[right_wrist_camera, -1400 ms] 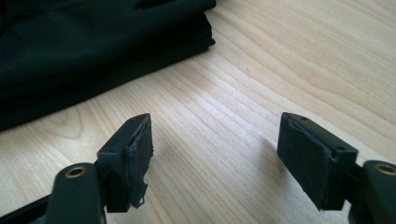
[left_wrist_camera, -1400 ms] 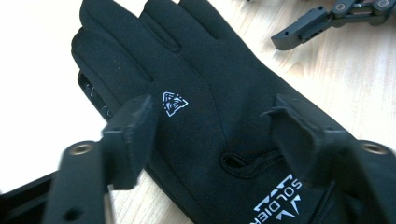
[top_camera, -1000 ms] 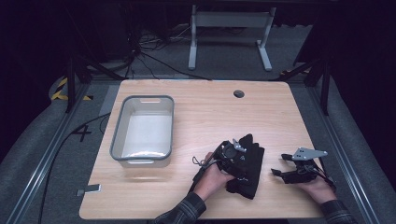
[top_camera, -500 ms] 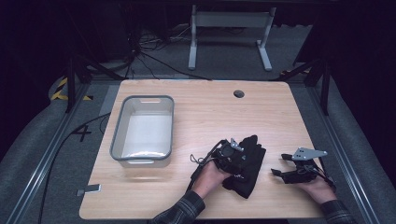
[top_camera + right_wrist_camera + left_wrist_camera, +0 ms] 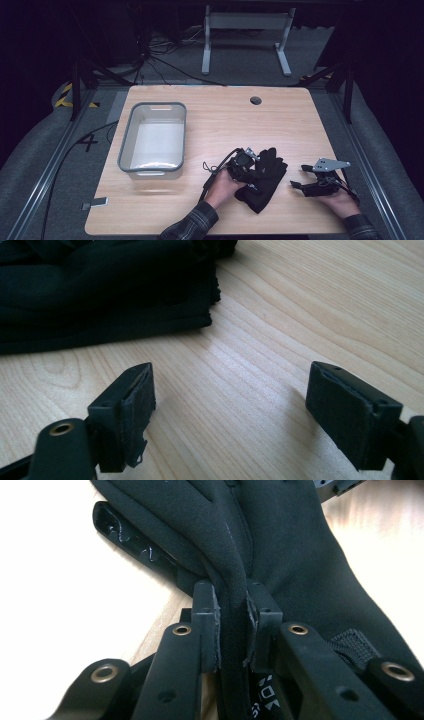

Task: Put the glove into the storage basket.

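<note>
High view: black glove [image 5: 264, 177] lies on the wooden table [image 5: 220, 120], near edge, right of centre, fingers pointing to the far side. Left gripper [image 5: 248, 166] sits on the glove's left edge, held by the left hand [image 5: 223, 186]. Right gripper [image 5: 298, 177] rests in the right hand [image 5: 341, 201] just right of the glove, apart from it. Grey plastic tub [image 5: 153, 140] stands at the left of the table, well apart from the glove.

Left gripper view: jaws have just been closing and now stand narrow, pads [image 5: 210, 625] pressed on a pinched fold of the glove [image 5: 280, 545] between them. Fabric bunches upward from the pinch. Pale table [image 5: 60, 590] shows to the left.

Right gripper view: jaws stand wide, bare table [image 5: 260, 355] between them, nothing held. Pads [image 5: 135, 405] hang just over the wood. Glove [image 5: 100, 290] lies at far left, clear of both jaws.
</note>
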Demonstrator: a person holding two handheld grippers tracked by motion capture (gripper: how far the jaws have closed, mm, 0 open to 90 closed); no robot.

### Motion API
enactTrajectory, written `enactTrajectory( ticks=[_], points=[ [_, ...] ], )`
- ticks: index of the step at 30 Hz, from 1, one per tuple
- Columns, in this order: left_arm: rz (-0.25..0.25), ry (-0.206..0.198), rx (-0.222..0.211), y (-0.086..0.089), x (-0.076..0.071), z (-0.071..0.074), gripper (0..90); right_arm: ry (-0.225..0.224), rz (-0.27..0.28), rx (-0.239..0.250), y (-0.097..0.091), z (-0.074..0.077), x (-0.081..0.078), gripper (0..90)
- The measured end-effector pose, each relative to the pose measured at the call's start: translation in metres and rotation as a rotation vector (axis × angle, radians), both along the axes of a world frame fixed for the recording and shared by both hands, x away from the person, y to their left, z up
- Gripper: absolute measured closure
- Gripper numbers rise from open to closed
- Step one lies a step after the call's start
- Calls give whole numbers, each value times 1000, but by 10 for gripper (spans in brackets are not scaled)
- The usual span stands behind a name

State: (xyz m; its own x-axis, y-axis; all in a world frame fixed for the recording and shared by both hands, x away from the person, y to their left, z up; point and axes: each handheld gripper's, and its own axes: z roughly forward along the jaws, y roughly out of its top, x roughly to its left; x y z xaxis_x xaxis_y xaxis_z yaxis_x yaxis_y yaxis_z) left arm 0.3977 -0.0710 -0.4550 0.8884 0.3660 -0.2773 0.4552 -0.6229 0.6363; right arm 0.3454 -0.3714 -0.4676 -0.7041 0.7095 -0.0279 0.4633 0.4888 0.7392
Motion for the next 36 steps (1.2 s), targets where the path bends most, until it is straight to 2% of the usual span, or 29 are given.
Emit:
enactTrajectory(
  ticks=[7,10,15,19,26,32,36],
  points=[
    [2,7,-38,8,0,11,794,2,1,0,0,0,0,201],
    [-14,-13,-22,10,-1,21,795,2,2,0,0,0,0,200],
    [-10,-52,-41,16,-2,41,795,3,2,0,0,0,0,197],
    [-4,-59,-57,21,0,50,795,3,1,0,0,0,1,195],
    [23,-84,-65,35,4,67,794,4,-2,-1,0,0,1,190],
    [48,-111,-74,55,10,91,794,6,-4,-3,0,0,1,181],
    [70,-131,-72,67,12,101,794,7,-6,-3,0,0,1,177]
  ],
)
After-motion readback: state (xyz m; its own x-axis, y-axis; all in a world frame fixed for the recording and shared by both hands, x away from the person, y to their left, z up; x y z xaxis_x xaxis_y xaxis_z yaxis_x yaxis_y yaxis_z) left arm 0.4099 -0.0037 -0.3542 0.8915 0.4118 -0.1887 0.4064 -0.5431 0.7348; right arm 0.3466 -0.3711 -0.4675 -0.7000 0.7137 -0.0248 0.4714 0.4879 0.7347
